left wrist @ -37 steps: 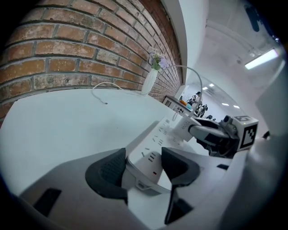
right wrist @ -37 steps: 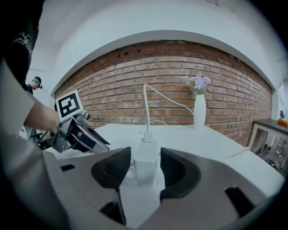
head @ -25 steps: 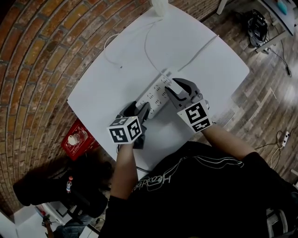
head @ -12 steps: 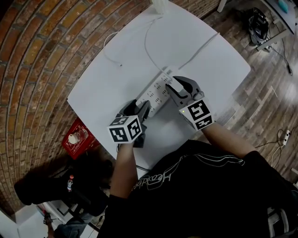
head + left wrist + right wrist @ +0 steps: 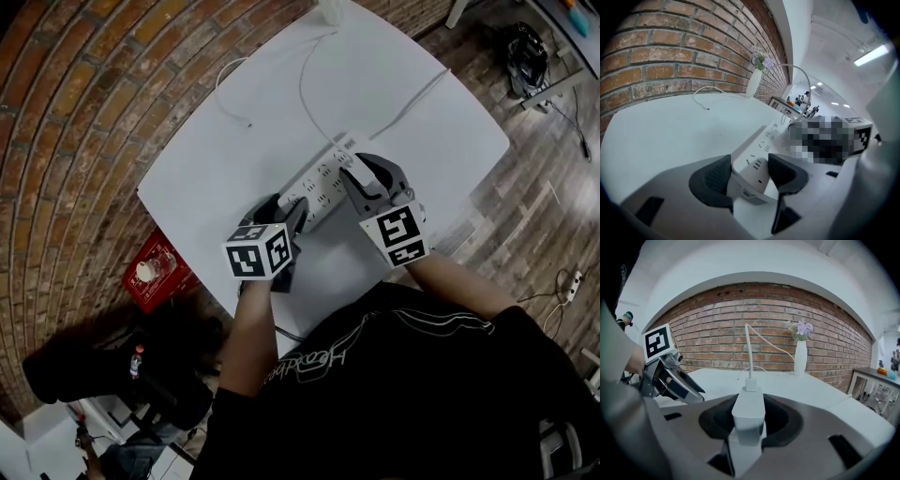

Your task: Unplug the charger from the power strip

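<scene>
**Right gripper has the charger, left gripper pins the strip**

The power strip (image 5: 317, 185) lies slantwise on the white table (image 5: 412, 103). Its long axis runs from its near end, by the person's left side, out to its far end in front of the right hand.

The left gripper (image 5: 749, 165) is closed over that near end. Its 2 dark pads bear on the strip's 2 long edges, so the strip looks held down and steadied.

The charger (image 5: 749, 409) sits at the strip's far end, well apart from the left gripper and squarely between the fingers of the right gripper (image 5: 750, 422). The right gripper is the only one that can take it. Its jaws have just been closing and now stand part-way apart, with 1 pad against each flat side of the white block, so the grip looks made.

The charger's body rises off the strip's socket face. Its thin white cable (image 5: 747, 350) leaves from the end farthest from the strip and climbs away.

The coming pull depends on that line. The prongs most likely run square to the strip's face, across its long axis. The right hand should therefore draw straight off the face rather than slide along the strip, while the left hand resists at the other end.
</scene>
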Demonstrator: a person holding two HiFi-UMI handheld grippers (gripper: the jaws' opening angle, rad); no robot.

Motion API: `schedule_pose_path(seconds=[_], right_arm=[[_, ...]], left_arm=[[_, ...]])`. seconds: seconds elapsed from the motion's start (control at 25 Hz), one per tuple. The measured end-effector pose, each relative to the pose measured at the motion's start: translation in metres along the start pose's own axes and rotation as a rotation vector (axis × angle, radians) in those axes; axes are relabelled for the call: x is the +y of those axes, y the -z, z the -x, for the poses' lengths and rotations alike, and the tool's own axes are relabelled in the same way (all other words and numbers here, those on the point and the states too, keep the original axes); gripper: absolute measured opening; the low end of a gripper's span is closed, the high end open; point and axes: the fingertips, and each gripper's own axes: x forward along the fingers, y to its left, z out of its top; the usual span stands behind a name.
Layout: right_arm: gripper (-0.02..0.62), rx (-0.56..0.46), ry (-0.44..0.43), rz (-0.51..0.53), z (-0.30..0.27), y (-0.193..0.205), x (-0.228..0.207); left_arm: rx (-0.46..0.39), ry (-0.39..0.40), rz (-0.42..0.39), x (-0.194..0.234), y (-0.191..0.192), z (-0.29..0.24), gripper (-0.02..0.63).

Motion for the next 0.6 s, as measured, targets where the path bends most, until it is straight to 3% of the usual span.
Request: schedule_pose_path(seconds=[0.28,0.6], right_arm=[[0.117,0.004,-0.060,-0.082,0.0013,0.0020,-0.0021],[0.117,0.020,0.019,0.005,0.0025,-0.0007,0.0006]], left_arm=[[-0.005,0.028,0.015,0.0008,0.0023,0.0010,0.247],[0.004,0.000,0.007,-0.0001,0.0003,-0.0005,0.247]])
